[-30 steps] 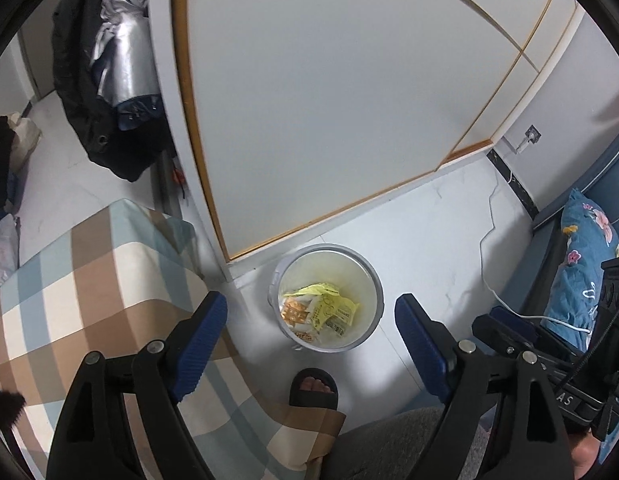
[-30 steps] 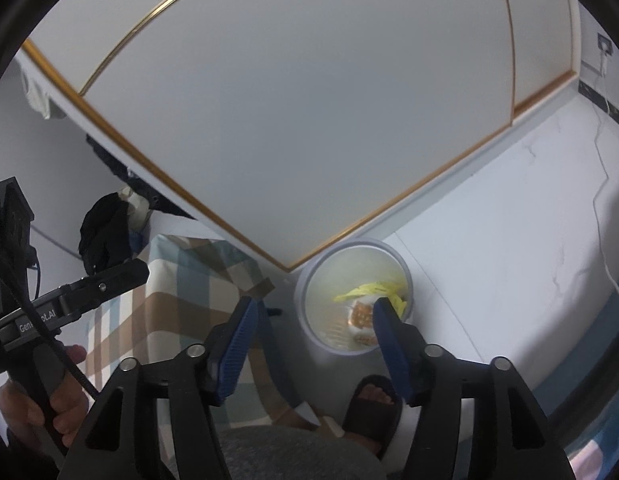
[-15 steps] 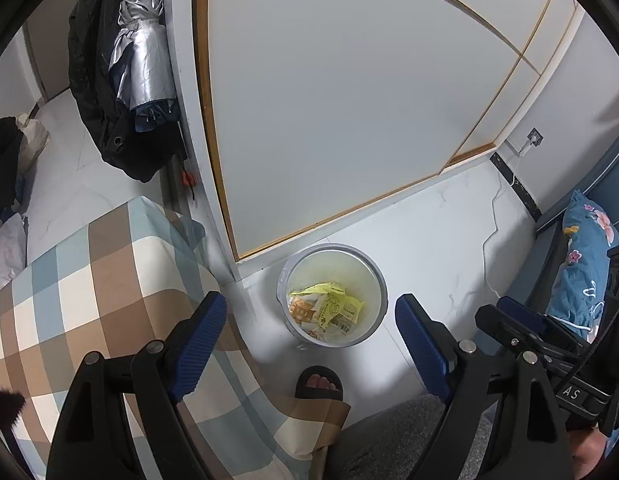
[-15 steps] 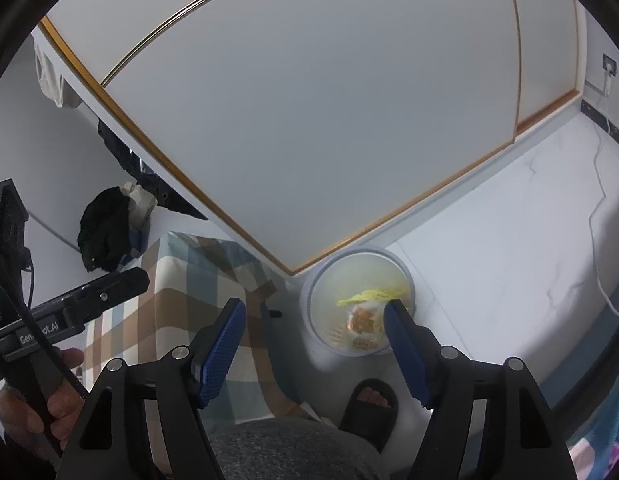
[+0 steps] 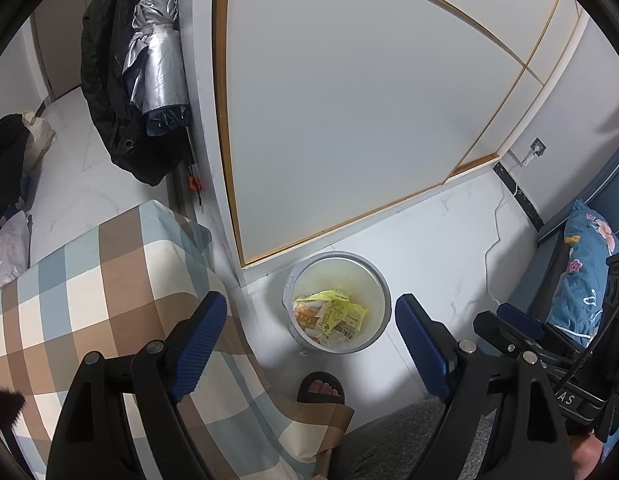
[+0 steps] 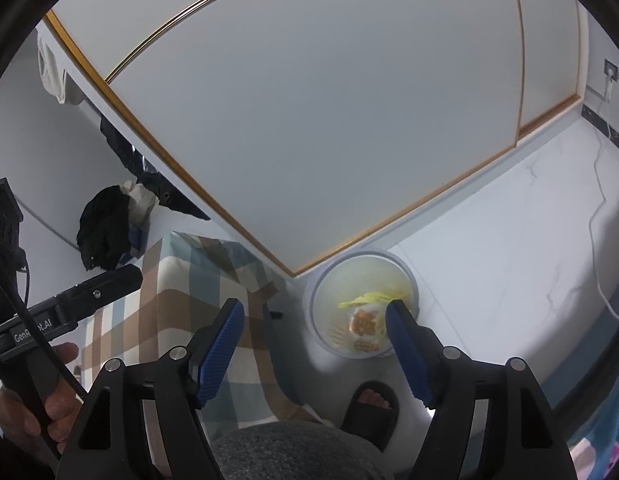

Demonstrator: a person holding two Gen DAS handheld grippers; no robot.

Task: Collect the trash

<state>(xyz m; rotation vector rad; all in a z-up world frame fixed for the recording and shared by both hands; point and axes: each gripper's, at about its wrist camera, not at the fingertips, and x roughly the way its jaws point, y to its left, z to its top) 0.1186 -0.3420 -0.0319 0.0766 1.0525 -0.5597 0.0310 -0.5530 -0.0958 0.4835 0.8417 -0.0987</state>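
A grey round bin [image 5: 338,257] stands on the white floor against the wardrobe, with yellow and orange wrappers [image 5: 334,315] lying inside it. My left gripper [image 5: 310,301] hangs open above it, and nothing is between its blue pads [image 5: 197,344]. The right wrist view shows the same bin [image 6: 365,255] and wrappers [image 6: 363,319] just inside my right finger. My right gripper [image 6: 314,306] is open and holds nothing. Each gripper's black body shows at the edge of the other's view.
A checked bedsheet [image 5: 89,280] covers the bed corner left of the bin. A foot in a black slipper [image 5: 320,390] rests just before it. A dark coat and a silver umbrella [image 5: 157,52] hang beside the wardrobe door [image 5: 369,100]. A white cable [image 5: 489,256] crosses the floor by a floral pillow [image 5: 585,264].
The right gripper's jaws have spread a little wider. Both views have tilted slightly, showing more of the wall and umbrella; the bin and its wrappers lie as before.
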